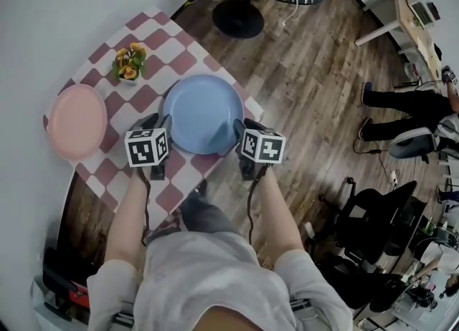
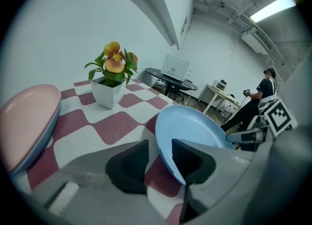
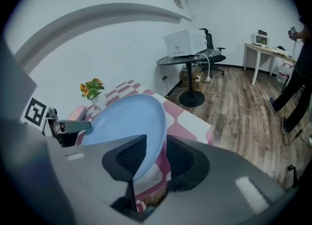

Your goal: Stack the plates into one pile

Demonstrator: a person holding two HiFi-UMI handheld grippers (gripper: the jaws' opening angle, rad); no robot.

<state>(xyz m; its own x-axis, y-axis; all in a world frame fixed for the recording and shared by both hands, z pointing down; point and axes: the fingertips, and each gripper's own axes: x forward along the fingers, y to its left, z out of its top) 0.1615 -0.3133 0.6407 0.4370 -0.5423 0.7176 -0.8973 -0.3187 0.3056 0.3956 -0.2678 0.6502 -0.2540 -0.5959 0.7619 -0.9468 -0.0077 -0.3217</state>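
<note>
A round pale-blue plate (image 1: 203, 113) (image 2: 195, 131) (image 3: 126, 121) lies on the near right part of a table with a red-and-white chequered cloth (image 1: 165, 43). The left gripper (image 1: 159, 120) (image 2: 160, 153) sits at the plate's near left rim. Its jaws are spread, with the rim running between them and a clear gap on the outer side. The right gripper (image 1: 242, 127) (image 3: 156, 153) sits at the near right rim. It is likewise spread, with the rim passing between its pads (image 3: 127, 157) but not pinched. A round pink plate (image 1: 77, 122) (image 2: 27, 121) rests at the table's left edge, well apart from the blue one. A small white pot of orange and yellow flowers (image 1: 130, 63) (image 2: 113, 75) (image 3: 92, 90) stands at the far side, between the two plates.
</note>
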